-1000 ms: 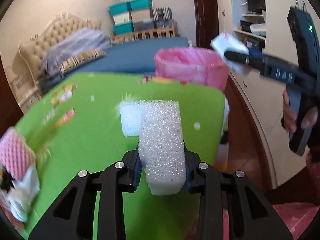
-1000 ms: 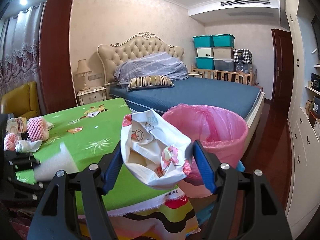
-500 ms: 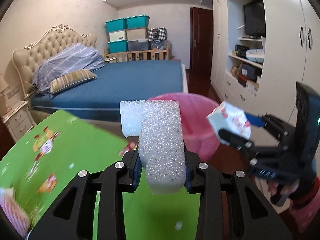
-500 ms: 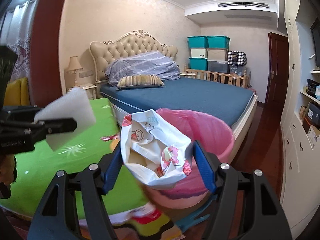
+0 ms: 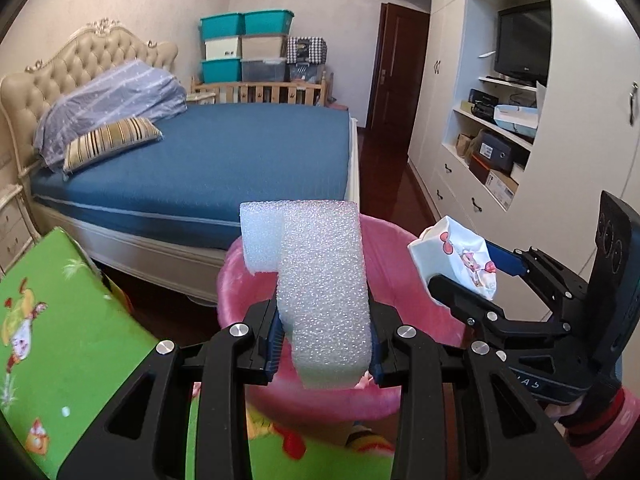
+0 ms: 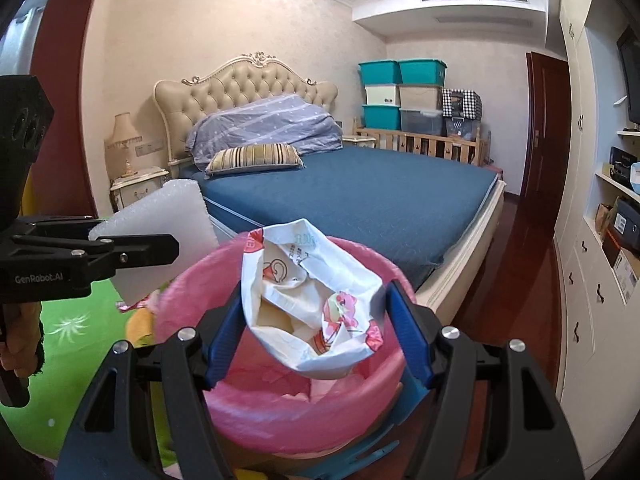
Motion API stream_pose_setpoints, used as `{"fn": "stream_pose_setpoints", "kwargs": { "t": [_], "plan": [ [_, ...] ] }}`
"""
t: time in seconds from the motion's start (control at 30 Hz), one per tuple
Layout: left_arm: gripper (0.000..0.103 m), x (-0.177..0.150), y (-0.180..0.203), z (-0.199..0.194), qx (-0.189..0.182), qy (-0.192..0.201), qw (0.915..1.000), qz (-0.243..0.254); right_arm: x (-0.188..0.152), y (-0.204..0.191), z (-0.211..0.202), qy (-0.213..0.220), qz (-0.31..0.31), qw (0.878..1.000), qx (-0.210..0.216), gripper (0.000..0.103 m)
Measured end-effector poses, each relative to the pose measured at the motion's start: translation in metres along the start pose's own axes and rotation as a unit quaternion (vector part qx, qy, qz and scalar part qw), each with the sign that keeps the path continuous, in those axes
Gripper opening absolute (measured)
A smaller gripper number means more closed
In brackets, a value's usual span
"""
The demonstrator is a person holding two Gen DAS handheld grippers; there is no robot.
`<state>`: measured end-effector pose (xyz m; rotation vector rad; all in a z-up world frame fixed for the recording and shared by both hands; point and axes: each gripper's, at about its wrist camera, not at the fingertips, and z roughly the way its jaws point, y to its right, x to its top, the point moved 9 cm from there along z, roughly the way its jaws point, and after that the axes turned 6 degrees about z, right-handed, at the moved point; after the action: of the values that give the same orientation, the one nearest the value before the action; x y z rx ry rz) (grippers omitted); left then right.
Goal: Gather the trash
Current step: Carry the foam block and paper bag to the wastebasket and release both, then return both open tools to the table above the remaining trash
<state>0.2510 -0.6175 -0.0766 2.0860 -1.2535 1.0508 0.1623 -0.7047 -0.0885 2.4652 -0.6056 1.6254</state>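
Note:
My left gripper (image 5: 324, 340) is shut on a white foam block (image 5: 320, 292) and holds it over the near rim of the pink-lined trash bin (image 5: 400, 248). My right gripper (image 6: 316, 320) is shut on a crumpled white printed bag (image 6: 312, 300), which hangs over the bin's (image 6: 280, 412) opening. In the right wrist view the foam block (image 6: 168, 236) and left gripper (image 6: 120, 256) come in from the left, at the bin's left rim. In the left wrist view the bag (image 5: 456, 256) and right gripper (image 5: 472, 280) sit at the bin's right rim.
A table with a green cartoon cloth (image 5: 60, 340) lies left of the bin. Beyond stands a bed with a blue cover (image 6: 360, 200), stacked storage boxes (image 6: 400, 96) and white cabinets (image 5: 500, 140) on the right. Dark red floor (image 6: 516, 280) runs between bed and cabinets.
Both grippers have swung from over the green table to the pink bin, still holding the foam block and the bag. The bin now sits directly under both.

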Motion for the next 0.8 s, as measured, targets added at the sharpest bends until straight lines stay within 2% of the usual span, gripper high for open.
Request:
{"fn": "stream_pose_setpoints", "kwargs": {
  "t": [0.23, 0.3, 0.4, 0.47, 0.53, 0.6, 0.8],
  "plan": [
    [0.033, 0.002, -0.004, 0.029, -0.015, -0.017, 0.9994, -0.027, 0.001, 0.004, 0.018, -0.005, 0.001, 1.000, 0.003, 0.071],
    [0.033, 0.002, -0.007, 0.030, -0.013, -0.016, 0.9993, -0.032, 0.000, 0.005, 0.018, -0.001, 0.000, 1.000, 0.003, 0.080],
    [0.037, 0.000, -0.018, 0.026, -0.002, -0.011, 0.9991, -0.040, 0.004, 0.005, 0.010, 0.007, 0.006, 1.000, 0.005, 0.083],
    [0.046, -0.003, -0.024, 0.019, 0.001, -0.006, 0.9988, -0.048, 0.006, 0.006, 0.003, 0.016, 0.006, 1.000, 0.003, 0.086],
    [0.069, -0.007, -0.033, 0.005, 0.004, 0.004, 0.9983, -0.058, 0.009, 0.003, -0.008, 0.022, 0.003, 1.000, 0.003, 0.086],
    [0.085, -0.013, -0.043, -0.013, 0.018, 0.019, 0.9970, -0.072, 0.012, -0.001, -0.020, 0.029, -0.003, 1.000, 0.002, 0.086],
    [0.095, -0.043, -0.063, -0.075, 0.039, 0.043, 0.9939, -0.093, 0.008, -0.037, -0.057, 0.037, -0.025, 0.999, 0.021, 0.091]
  ]
}}
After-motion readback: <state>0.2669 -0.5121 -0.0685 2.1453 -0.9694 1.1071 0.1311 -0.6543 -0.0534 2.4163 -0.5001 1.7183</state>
